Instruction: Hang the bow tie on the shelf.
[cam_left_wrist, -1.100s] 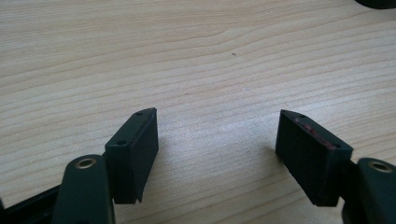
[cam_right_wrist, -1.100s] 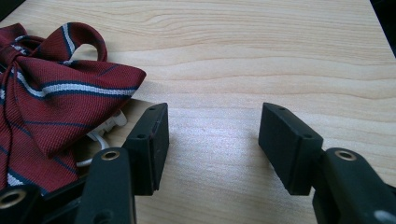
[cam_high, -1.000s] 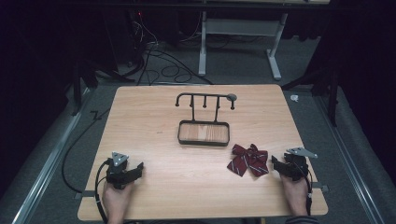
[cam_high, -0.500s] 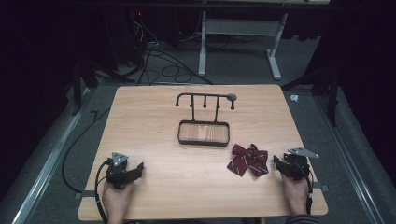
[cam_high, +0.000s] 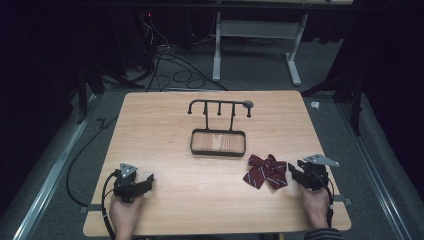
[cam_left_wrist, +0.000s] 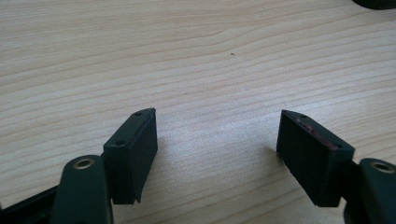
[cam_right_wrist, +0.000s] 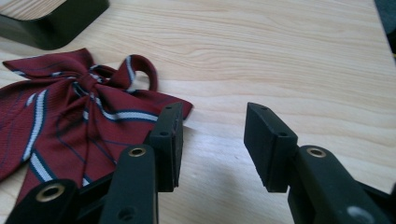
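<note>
Right gripper (cam_right_wrist: 212, 140) jaws closing, part-open — beside bow tie (cam_right_wrist: 70, 116).

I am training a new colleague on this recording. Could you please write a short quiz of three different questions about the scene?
1. True or false: the dark red striped fabric bow tie lies inside the black wire stand's wooden tray.
2. Which tool is nearest the bow tie: A left, B right?
3. Fill in: between the right tool's jaws lies bare ____.

Key: 1 false; 2 B; 3 table.
</note>
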